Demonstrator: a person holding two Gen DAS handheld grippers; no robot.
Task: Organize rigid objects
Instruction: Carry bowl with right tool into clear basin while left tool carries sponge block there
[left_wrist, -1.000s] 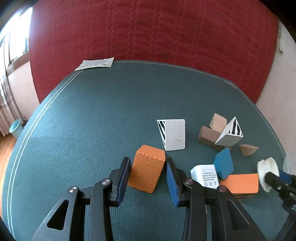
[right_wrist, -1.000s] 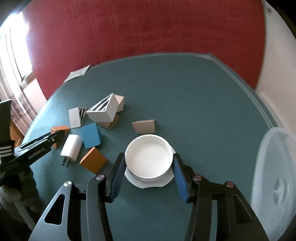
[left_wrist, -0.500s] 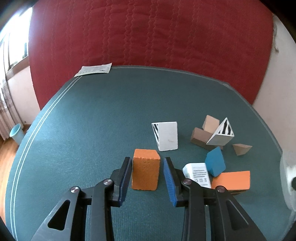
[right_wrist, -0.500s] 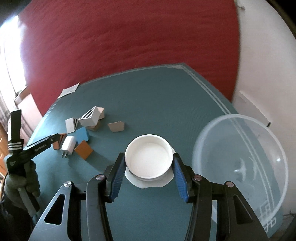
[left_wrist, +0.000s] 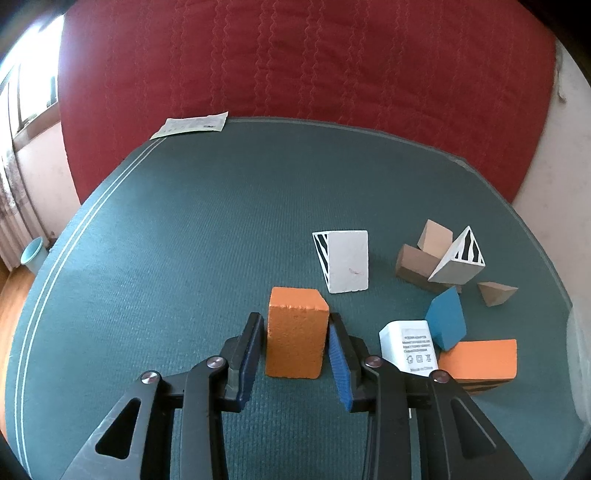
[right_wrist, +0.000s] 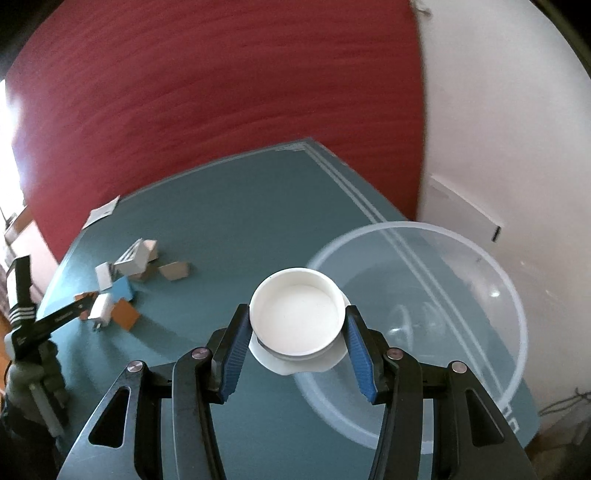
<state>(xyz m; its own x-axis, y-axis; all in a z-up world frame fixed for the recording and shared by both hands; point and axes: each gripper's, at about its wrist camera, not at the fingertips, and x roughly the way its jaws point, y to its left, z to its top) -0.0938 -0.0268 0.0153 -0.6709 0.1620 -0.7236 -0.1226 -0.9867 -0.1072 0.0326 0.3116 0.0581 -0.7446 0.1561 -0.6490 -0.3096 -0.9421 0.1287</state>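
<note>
Left tongs have just been closing, and now both pads sit against the sides of the upright orange block at lower centre of the left view, standing on the green table. To its right lies the jumble: a white zebra-striped wedge, a white charger, a blue block, an orange wedge and brown pieces. In the right view, the right tongs are clamped on a white round tub, held at frame centre above the table, just left of a clear plastic bowl filling the right side.
</note>
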